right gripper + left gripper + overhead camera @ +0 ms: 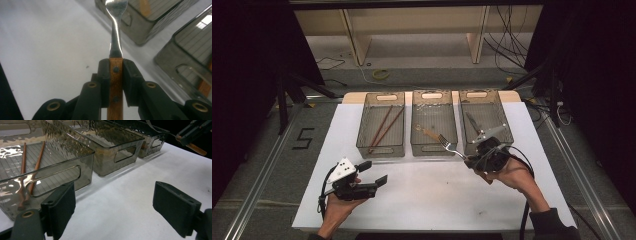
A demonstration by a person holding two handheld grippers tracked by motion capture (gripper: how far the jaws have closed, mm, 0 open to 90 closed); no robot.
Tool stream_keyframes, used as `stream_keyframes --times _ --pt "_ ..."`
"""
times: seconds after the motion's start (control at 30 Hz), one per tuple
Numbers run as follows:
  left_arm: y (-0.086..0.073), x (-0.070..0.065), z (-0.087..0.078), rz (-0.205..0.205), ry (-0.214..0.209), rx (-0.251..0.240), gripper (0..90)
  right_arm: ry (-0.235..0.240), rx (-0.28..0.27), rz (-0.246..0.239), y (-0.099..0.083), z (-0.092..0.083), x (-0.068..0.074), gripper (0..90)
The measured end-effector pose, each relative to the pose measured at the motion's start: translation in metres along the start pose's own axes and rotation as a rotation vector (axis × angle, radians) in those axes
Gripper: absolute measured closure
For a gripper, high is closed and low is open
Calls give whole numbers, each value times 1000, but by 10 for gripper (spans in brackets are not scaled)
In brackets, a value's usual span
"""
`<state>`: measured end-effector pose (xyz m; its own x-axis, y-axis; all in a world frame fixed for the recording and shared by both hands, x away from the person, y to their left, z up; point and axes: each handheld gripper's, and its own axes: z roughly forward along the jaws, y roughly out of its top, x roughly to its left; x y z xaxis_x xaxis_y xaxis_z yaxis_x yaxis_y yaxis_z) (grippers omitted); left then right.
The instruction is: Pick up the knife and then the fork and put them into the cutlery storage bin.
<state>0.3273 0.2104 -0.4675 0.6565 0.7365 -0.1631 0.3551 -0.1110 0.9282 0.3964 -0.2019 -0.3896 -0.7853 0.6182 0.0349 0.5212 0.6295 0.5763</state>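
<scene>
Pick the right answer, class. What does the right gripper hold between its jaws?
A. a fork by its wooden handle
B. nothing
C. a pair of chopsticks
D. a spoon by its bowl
A: the right gripper clamps the wooden handle of the fork, whose metal neck sticks out beyond the jaws.

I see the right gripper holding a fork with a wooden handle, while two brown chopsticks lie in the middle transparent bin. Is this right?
Not quite. The right gripper does hold the fork with a wooden handle, but the two brown chopsticks lie in the left transparent bin, not the middle transparent bin. The high view shows this.
</scene>
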Motion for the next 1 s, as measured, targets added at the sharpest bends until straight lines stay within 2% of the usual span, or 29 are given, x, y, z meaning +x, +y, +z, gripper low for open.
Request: stream_keyframes --times 0.33,0.67,0.8,1.0 --pt "0 0 0 1 1 1 179 -16 -41 28 16 -4 -15 782" --pt "0 0 0 5 1 5 179 -29 -63 32 31 -5 -18 782" --pt "0 0 0 3 1 2 179 -40 -73 40 36 -6 -26 781" --pt "0 0 0 6 0 5 179 -63 -90 86 42 -5 -43 781"
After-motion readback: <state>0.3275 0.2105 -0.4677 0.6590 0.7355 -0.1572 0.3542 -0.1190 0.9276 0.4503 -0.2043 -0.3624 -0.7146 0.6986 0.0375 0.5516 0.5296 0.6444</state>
